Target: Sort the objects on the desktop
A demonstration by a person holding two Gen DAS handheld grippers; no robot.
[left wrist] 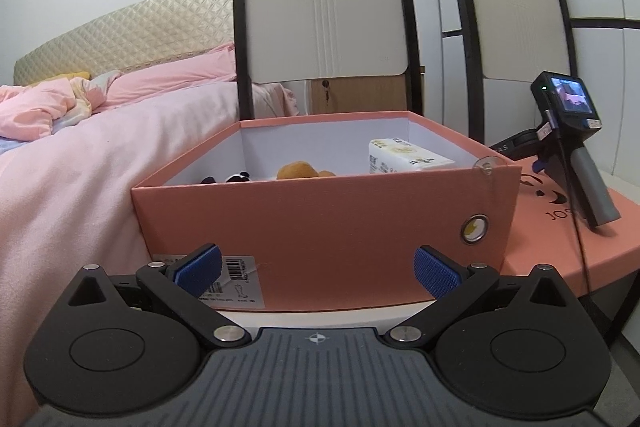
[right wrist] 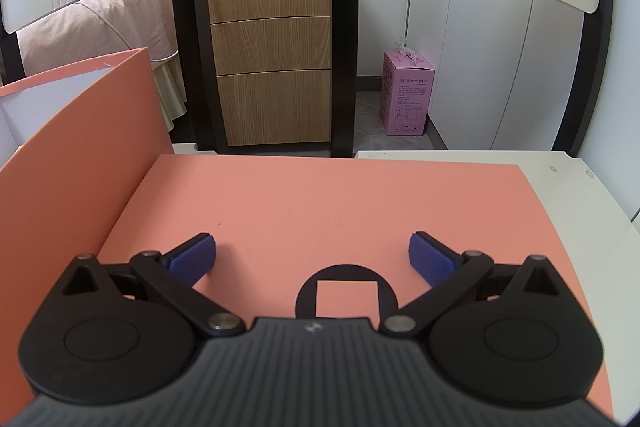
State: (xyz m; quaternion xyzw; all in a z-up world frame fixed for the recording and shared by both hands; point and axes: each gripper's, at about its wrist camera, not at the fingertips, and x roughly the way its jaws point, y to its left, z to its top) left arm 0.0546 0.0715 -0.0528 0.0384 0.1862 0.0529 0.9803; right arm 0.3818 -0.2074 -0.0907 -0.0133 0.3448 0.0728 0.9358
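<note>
A salmon-pink open box (left wrist: 320,227) stands on the white table, right in front of my left gripper (left wrist: 318,269), which is open and empty. Inside the box I see a white tissue pack (left wrist: 404,157), an orange-brown plush (left wrist: 300,171) and a black-and-white toy (left wrist: 238,177), mostly hidden by the wall. My right gripper (right wrist: 312,257) is open and empty, low over the box's flat pink lid (right wrist: 320,203). The box wall (right wrist: 76,155) rises at its left. The right gripper (left wrist: 572,131) also shows in the left wrist view, resting on the lid (left wrist: 560,239).
Two chairs (left wrist: 324,15) stand behind the table. A bed with pink bedding (left wrist: 100,131) lies left. A wooden drawer cabinet (right wrist: 272,67) and a pink carton (right wrist: 406,95) stand on the floor beyond. The white table edge (right wrist: 572,195) lies right of the lid.
</note>
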